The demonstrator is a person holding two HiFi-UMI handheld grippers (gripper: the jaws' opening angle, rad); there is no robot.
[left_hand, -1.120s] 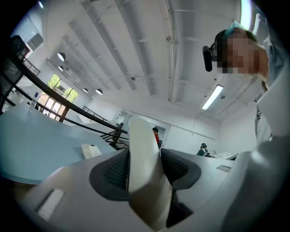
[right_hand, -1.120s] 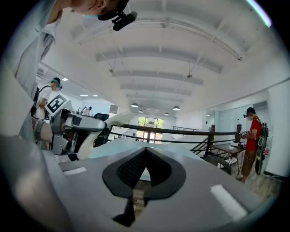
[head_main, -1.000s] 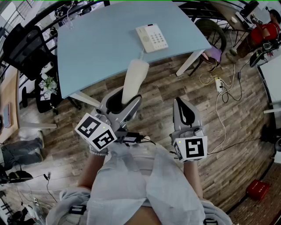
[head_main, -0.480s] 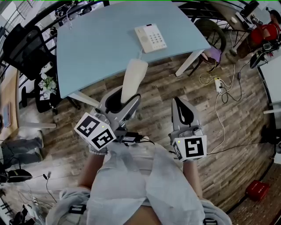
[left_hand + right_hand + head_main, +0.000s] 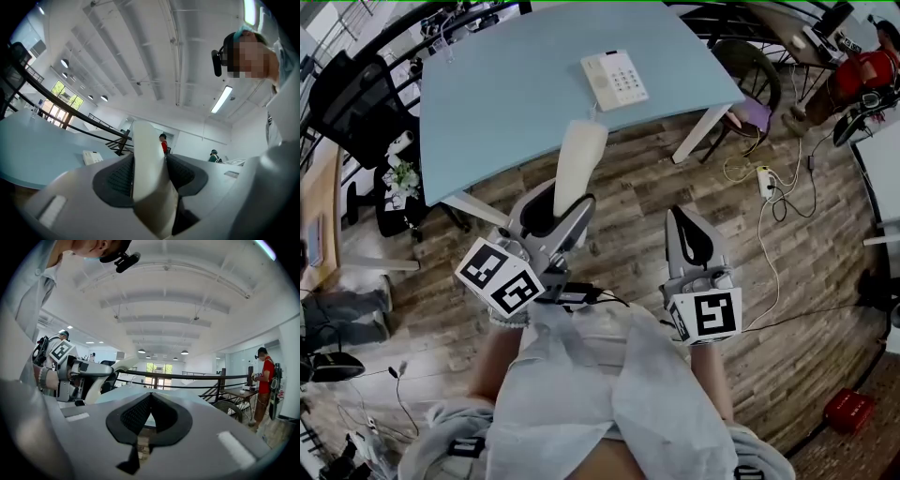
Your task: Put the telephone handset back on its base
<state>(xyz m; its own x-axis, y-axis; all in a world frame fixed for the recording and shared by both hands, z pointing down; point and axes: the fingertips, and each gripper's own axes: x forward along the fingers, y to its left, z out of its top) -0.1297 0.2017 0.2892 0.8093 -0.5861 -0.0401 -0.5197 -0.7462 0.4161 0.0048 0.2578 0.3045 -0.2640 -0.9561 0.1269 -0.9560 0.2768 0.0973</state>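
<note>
My left gripper (image 5: pixel 560 202) is shut on the cream telephone handset (image 5: pixel 576 161), which sticks out past the jaws toward the near edge of the light blue table (image 5: pixel 506 103). In the left gripper view the handset (image 5: pixel 146 168) stands upright between the two dark pads, held by my left gripper (image 5: pixel 150 176). The cream telephone base (image 5: pixel 613 81) with its keypad lies flat near the table's near edge, to the right of and beyond the handset; the base (image 5: pixel 92 157) is small in the left gripper view. My right gripper (image 5: pixel 691 231) is shut and empty over the wooden floor; seen along its jaws, my right gripper (image 5: pixel 150 411) shows tips touching.
A black office chair (image 5: pixel 352 98) stands left of the table, with a small potted plant (image 5: pixel 401 175) beside it. White table legs (image 5: pixel 703 136) reach the floor at the right. Cables and a power strip (image 5: pixel 764 178) lie on the floor to the right. A person in red (image 5: pixel 263 380) stands far right.
My left gripper and the handset have shifted slightly left and toward the table. The right gripper has stayed in place.
</note>
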